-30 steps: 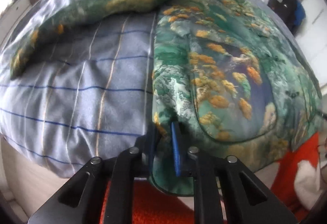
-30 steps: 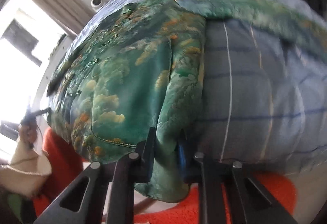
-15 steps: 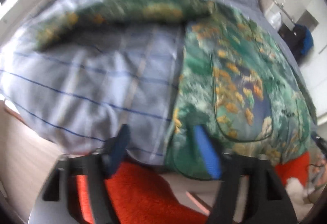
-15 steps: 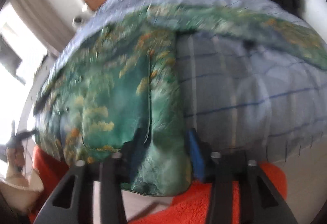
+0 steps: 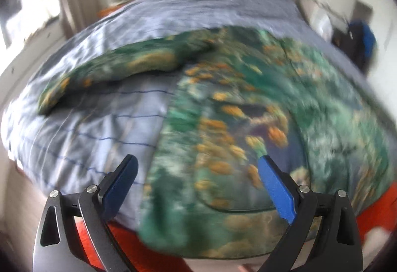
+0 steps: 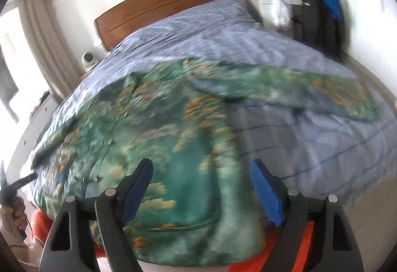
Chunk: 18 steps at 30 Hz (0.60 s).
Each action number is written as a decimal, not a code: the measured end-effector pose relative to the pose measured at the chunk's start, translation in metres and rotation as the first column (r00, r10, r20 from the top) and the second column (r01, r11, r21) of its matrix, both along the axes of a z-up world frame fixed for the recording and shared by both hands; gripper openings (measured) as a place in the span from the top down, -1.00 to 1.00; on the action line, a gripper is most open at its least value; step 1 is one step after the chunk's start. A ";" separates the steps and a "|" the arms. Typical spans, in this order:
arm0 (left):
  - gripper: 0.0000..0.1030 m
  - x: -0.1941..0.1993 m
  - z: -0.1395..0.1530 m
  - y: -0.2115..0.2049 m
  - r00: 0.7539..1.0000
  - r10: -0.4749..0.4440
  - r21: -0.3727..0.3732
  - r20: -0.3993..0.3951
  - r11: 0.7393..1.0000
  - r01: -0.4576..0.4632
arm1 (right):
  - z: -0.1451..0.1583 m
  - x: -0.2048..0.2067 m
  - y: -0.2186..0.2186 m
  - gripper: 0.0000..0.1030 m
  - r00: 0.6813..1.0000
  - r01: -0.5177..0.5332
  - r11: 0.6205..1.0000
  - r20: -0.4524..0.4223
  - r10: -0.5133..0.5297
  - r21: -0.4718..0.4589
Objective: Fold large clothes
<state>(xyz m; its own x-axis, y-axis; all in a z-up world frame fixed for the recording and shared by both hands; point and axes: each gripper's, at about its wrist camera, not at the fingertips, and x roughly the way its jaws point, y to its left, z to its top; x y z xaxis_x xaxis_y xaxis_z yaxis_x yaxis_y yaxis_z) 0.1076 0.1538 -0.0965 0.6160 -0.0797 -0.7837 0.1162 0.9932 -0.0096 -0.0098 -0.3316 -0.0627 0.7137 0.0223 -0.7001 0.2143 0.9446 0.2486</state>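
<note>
A large green garment [image 5: 260, 110] with orange and white print lies spread on the bed, its hem hanging over the near edge. One sleeve [image 5: 119, 68] stretches out to the left in the left wrist view. The other sleeve [image 6: 310, 88] stretches right in the right wrist view, where the body [image 6: 148, 135] fills the middle. My left gripper [image 5: 196, 167] is open and empty above the garment's left hem corner. My right gripper [image 6: 201, 172] is open and empty above the right hem corner.
The bed [image 5: 211, 4] has a blue-grey striped cover and a wooden headboard [image 6: 161, 1]. An orange rug [image 5: 372, 210] lies below the near edge. A dark jacket [image 6: 320, 16] hangs at the far right. A curtain [image 6: 37, 36] and window are at the left.
Both grippers were shut on the garment's hem corners; they have opened, let go, and risen back from the bed. The hem now hangs free over the edge.
</note>
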 end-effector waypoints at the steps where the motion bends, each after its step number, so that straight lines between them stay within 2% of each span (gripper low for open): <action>1: -0.90 0.002 -0.008 -0.007 1.000 -0.013 0.029 -0.010 0.999 0.013 | -0.007 0.002 0.008 -0.57 1.000 -0.017 1.000 -0.005 0.017 -0.013; 3: -0.90 0.008 -0.030 -0.016 0.999 -0.009 0.091 -0.054 0.996 0.014 | -0.028 0.011 0.022 -0.57 0.998 -0.045 0.998 -0.046 0.043 -0.048; 6: -0.99 0.008 -0.048 -0.010 0.997 0.026 0.073 -0.073 0.997 -0.021 | -0.064 0.021 0.033 -0.58 0.991 -0.062 0.994 -0.126 0.051 -0.085; 8: -0.99 0.006 -0.050 -0.008 0.998 0.028 0.060 -0.055 0.998 -0.025 | -0.076 0.020 0.037 -0.69 0.991 -0.049 0.995 -0.131 0.038 -0.087; 10: -0.99 0.006 -0.051 -0.010 0.999 0.023 0.069 -0.049 0.997 -0.019 | -0.080 0.017 0.040 -0.86 0.993 -0.041 0.995 -0.115 0.030 -0.095; 18: -0.99 0.010 -0.060 -0.006 0.998 0.027 0.031 -0.059 0.999 -0.025 | -0.086 0.016 0.048 -0.99 0.993 -0.059 0.989 -0.110 0.044 -0.132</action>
<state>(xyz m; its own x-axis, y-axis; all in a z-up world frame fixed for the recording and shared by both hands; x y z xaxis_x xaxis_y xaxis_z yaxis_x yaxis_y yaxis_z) 0.1171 0.1475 -0.1567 0.5700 -0.0402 -0.8206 0.0902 0.9958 0.0139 0.0059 -0.2838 -0.1485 0.6355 -0.0427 -0.7709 0.1827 0.9784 0.0964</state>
